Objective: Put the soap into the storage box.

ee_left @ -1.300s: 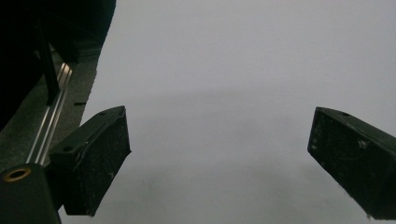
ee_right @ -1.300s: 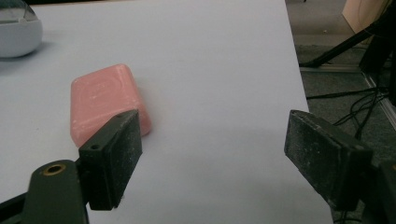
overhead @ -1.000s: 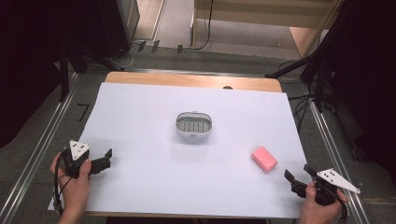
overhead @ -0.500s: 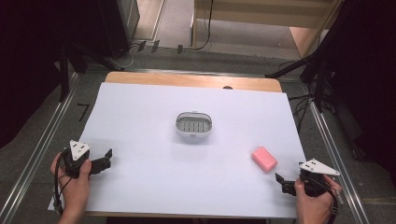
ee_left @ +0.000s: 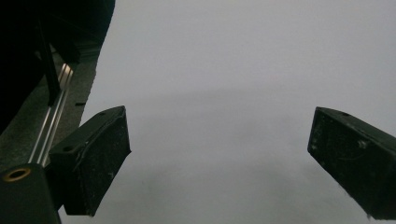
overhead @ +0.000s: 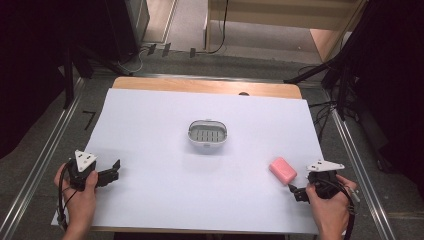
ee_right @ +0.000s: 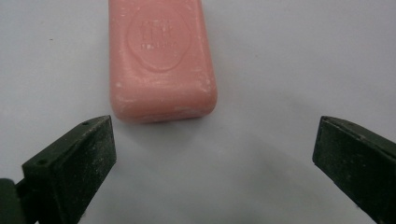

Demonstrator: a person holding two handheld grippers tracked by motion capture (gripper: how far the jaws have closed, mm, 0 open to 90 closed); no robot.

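A pink bar of soap (overhead: 282,170) lies flat on the white table sheet at the right. In the right gripper view the soap (ee_right: 161,56) sits just ahead of the jaws, a little left of their middle. My right gripper (overhead: 295,191) is open, low over the sheet, right behind the soap and apart from it. A grey soap dish (overhead: 207,134) with a slotted floor stands at the table's centre. My left gripper (overhead: 116,170) rests open near the front left corner; between its jaws in the left gripper view there is only white sheet (ee_left: 224,140).
The white sheet (overhead: 165,200) covers the wooden table, whose far edge (overhead: 205,86) shows bare. Metal rails (overhead: 45,150) run along both sides. Dark stands and cables are beyond the table at back left and right.
My right gripper has moved left and forward along the front edge, closing in on the soap from behind. The left gripper has stayed where it was.
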